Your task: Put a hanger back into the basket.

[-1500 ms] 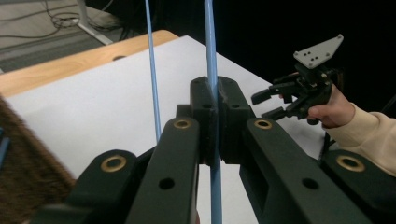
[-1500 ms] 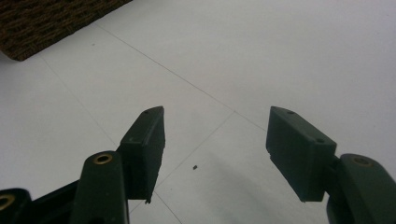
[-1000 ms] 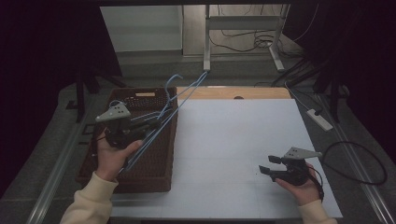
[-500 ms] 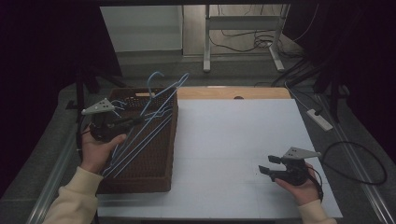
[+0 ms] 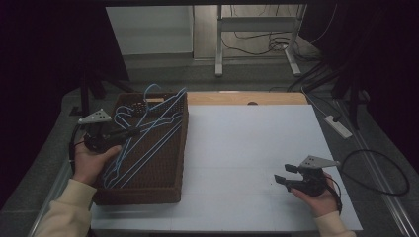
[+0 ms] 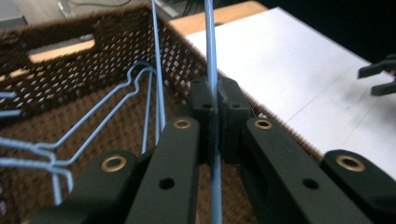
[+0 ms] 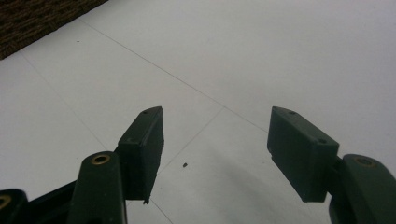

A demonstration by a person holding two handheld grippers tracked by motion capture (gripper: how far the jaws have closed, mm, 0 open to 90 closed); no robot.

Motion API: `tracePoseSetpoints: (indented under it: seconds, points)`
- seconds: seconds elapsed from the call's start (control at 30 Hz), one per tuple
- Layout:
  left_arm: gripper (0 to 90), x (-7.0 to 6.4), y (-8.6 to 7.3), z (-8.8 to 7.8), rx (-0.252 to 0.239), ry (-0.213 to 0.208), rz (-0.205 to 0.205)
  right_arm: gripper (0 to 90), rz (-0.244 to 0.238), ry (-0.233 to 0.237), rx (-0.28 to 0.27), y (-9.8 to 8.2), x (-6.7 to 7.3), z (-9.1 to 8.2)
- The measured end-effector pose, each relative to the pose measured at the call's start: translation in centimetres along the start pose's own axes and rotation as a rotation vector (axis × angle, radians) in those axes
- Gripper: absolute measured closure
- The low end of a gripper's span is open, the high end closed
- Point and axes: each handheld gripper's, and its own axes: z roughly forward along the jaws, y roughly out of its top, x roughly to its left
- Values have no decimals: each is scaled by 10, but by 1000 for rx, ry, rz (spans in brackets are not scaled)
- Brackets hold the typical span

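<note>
2 grippers show in the high view. The left gripper [image 5: 129, 132] is clamped on a blue wire hanger [image 5: 148, 129] over the brown woven basket [image 5: 179, 163] at the table's left. The hanger's long side runs slantwise, from the near left of the basket up toward its far right corner, hook [image 5: 150, 90] at the far end above the rim. More blue hangers [image 5: 126, 165] lie under it in the basket. The right gripper [image 5: 281, 174] rests over the white table [image 5: 247, 148], jaws wide and holding nothing.

Left gripper view: the jaws pinch the hanger's wire [image 6: 211, 56], which runs straight away from the camera.

Right gripper view: the right gripper [image 7: 215, 154] gapes over bare table.

Compared with 1 second ago, the left hand and hanger have shifted left, from the basket's right edge to over its middle; the right gripper has stayed put.
</note>
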Motion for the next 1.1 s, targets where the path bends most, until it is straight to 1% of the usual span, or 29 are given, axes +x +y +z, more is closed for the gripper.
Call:
tracePoseSetpoints:
  seconds: [0.17, 0.3, 0.37, 0.4, 0.5, 0.63, 0.8, 0.9, 0.93, 0.97, 1.03, 1.1]
  points:
    - [867, 5, -7, 1, 20, 0, -14, 370, 1, -1, 2, 0, 1, 1]
    - [866, 6, -11, 6, 52, -13, -12, 370, 1, -1, 6, 0, 1, 1]
    - [866, 6, -12, 8, 72, -14, -2, 370, 1, -1, 8, 0, 1, 1]
    - [866, 6, -12, 8, 72, -14, -2, 370, 1, -1, 8, 0, 1, 1]
    - [866, 8, -15, 13, 99, -21, -6, 371, 1, -5, -2, 0, 1, 0]
    - [866, 13, -19, 19, 123, -36, -28, 371, 5, -10, -6, 0, 0, -1]
    - [866, 20, -25, 26, 156, -52, -54, 371, 1, -11, 0, 0, 1, 0]
    - [866, 23, -28, 31, 180, -45, -60, 371, 4, -8, 0, 0, 1, 1]
    - [866, 23, -28, 31, 180, -45, -60, 371, 6, -6, -1, 0, 1, 1]
    - [866, 25, -30, 33, 179, -43, -68, 371, 6, -6, -1, 0, 1, 1]
    - [866, 29, -32, 32, 174, -21, -86, 370, 4, -3, -2, 1, 2, 1]
    - [866, 32, -34, 32, 190, 22, -104, 370, 2, -2, 0, 1, 2, 1]
